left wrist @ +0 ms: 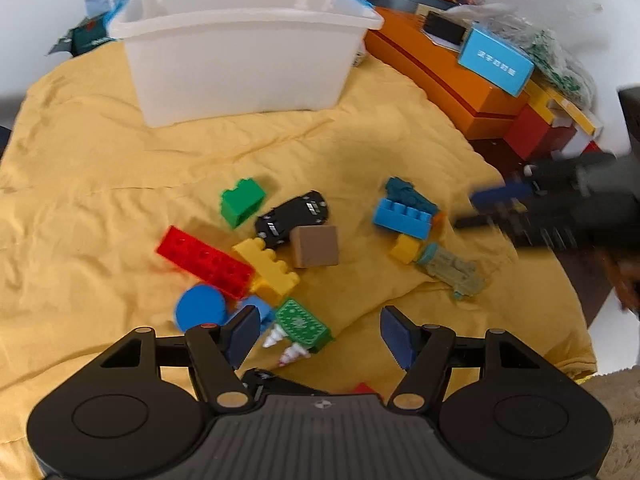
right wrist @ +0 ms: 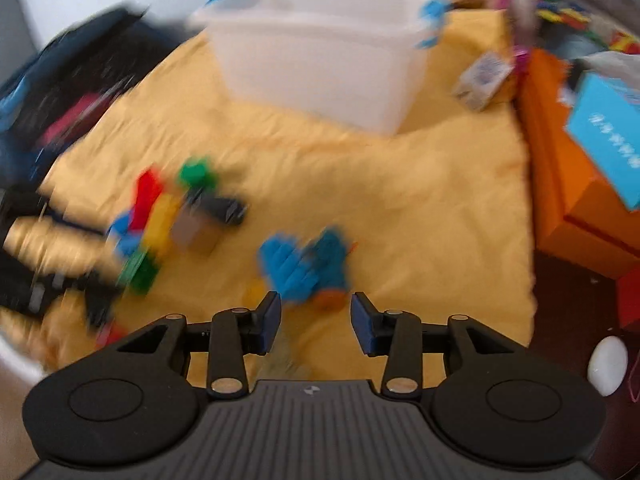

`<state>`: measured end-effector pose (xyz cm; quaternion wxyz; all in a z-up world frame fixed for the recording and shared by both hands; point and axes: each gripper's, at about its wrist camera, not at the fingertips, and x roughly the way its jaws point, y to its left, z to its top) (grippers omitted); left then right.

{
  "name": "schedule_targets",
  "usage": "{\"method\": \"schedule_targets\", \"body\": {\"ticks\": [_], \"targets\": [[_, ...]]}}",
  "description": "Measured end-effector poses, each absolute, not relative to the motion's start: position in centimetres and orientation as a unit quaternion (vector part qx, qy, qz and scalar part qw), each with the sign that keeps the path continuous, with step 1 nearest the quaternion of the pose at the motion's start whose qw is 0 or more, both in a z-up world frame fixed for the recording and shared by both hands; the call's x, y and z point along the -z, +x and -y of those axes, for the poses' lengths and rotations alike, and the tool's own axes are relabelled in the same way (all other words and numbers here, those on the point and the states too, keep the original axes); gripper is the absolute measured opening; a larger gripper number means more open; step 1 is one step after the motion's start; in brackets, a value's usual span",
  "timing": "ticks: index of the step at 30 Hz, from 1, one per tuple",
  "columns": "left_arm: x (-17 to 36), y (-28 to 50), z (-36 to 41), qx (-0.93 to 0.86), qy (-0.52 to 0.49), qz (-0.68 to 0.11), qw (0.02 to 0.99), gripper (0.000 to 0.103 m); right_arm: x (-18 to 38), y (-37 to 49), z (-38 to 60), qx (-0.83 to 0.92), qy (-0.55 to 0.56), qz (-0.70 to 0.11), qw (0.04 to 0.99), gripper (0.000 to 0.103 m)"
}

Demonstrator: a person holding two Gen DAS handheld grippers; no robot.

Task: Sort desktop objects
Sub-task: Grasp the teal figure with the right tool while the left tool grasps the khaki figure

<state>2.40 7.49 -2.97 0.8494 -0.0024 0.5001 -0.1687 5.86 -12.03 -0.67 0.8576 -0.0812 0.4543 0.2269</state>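
Note:
Loose toys lie on a yellow cloth (left wrist: pixel 100 168): a red brick (left wrist: pixel 204 258), a yellow brick (left wrist: pixel 268 266), a green brick (left wrist: pixel 242 201), a black toy car (left wrist: pixel 294 216), a brown cube (left wrist: pixel 315 246), a blue disc (left wrist: pixel 200 307), a green drill toy (left wrist: pixel 302 326), a light blue brick (left wrist: pixel 402 218) and a pale toy train (left wrist: pixel 452 270). A white bin (left wrist: pixel 244 60) stands behind them. My left gripper (left wrist: pixel 316 334) is open and empty just above the drill toy. My right gripper (right wrist: pixel 316 320) is open and empty, close before the light blue brick (right wrist: pixel 288 268); it also shows blurred in the left wrist view (left wrist: pixel 500 208).
An orange box (left wrist: pixel 440 76) with a blue card box (left wrist: pixel 496 60) on it lines the right side, with red and yellow boxes (left wrist: pixel 536 132) beside it. More clutter sits behind the bin (right wrist: pixel 320 64). The cloth ends at the right over a dark table (right wrist: pixel 568 300).

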Motion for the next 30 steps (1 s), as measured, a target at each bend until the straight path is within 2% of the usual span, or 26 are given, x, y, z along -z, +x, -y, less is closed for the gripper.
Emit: {"method": "schedule_targets", "body": {"ticks": [4, 8, 9, 11, 14, 21, 25, 27, 28, 29, 30], "targets": [[2.4, 2.7, -5.3, 0.226, 0.010, -0.487, 0.843, 0.070, 2.2, 9.5, 11.4, -0.206, -0.054, -0.468, 0.858, 0.037], [2.2, 2.5, -2.3, 0.284, 0.042, -0.479, 0.830, 0.070, 4.3, 10.6, 9.9, -0.230, -0.084, -0.490, 0.837, 0.037], [2.4, 2.6, -1.7, 0.297, 0.044, -0.482, 0.823, 0.070, 4.5, 10.6, 9.7, -0.230, -0.091, -0.496, 0.832, 0.021], [2.9, 3.0, -0.8, 0.313, 0.045, -0.488, 0.813, 0.070, 4.5, 9.6, 9.5, -0.224, -0.124, -0.491, 0.833, 0.022], [3.6, 3.7, 0.2, 0.324, 0.044, -0.496, 0.805, 0.070, 3.3, 7.9, 10.9, -0.221, -0.113, -0.487, 0.837, 0.021], [6.0, 6.0, 2.3, 0.304, -0.014, -0.554, 0.775, 0.056, 2.2, 3.9, 15.1, -0.186, -0.096, -0.491, 0.846, 0.021], [6.4, 7.2, 3.4, 0.276, -0.060, -0.554, 0.783, 0.056, 2.7, 2.4, 16.5, -0.168, -0.084, -0.497, 0.847, 0.021], [6.3, 7.7, 4.5, 0.255, -0.043, -0.546, 0.797, 0.056, 3.1, 1.9, 16.9, -0.165, -0.082, -0.502, 0.845, 0.021], [6.3, 7.9, 5.1, 0.242, -0.028, -0.546, 0.801, 0.051, 3.3, 1.7, 17.1, -0.166, -0.079, -0.503, 0.844, 0.021], [6.5, 7.9, 5.8, 0.235, -0.008, -0.546, 0.804, 0.026, 3.4, 1.5, 17.2, -0.168, -0.078, -0.504, 0.844, 0.021], [6.6, 7.9, 6.1, 0.237, 0.007, -0.545, 0.804, 0.027, 3.4, 1.3, 17.3, -0.172, -0.080, -0.502, 0.844, 0.021]]}}
